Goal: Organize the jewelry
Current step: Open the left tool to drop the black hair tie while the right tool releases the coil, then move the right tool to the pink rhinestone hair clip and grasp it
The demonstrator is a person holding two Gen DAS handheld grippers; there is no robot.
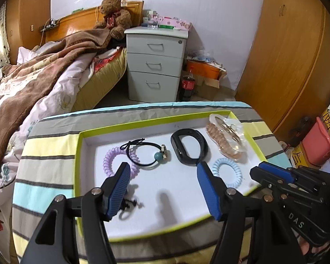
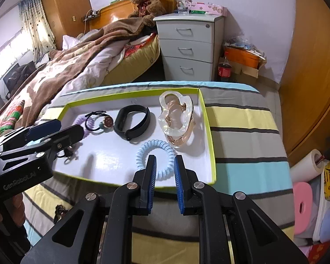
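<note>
A green-rimmed white tray [image 1: 78,154] [image 2: 206,118] lies on a striped cloth. In it are a purple coil hair tie [image 1: 109,158], a black elastic with a teal bead [image 1: 143,151] [image 2: 99,121], a black wristband [image 1: 188,146] [image 2: 133,120], a light blue coil tie [image 1: 227,172] [image 2: 156,156], a clear glass dish [image 1: 227,137] [image 2: 177,118] and a small black clip [image 1: 129,204] [image 2: 67,153]. My left gripper [image 1: 162,171] is open and empty above the tray. My right gripper [image 2: 164,165] is open, its fingers either side of the blue coil tie's near edge.
A bed with a brown blanket [image 1: 33,72] lies to the left. A grey drawer unit [image 1: 156,63] and a cola bottle [image 1: 188,85] stand beyond the table. Wooden wardrobe doors [image 1: 292,55] are at the right. A pink bin [image 1: 318,143] and paper roll [image 2: 305,165] sit at the right.
</note>
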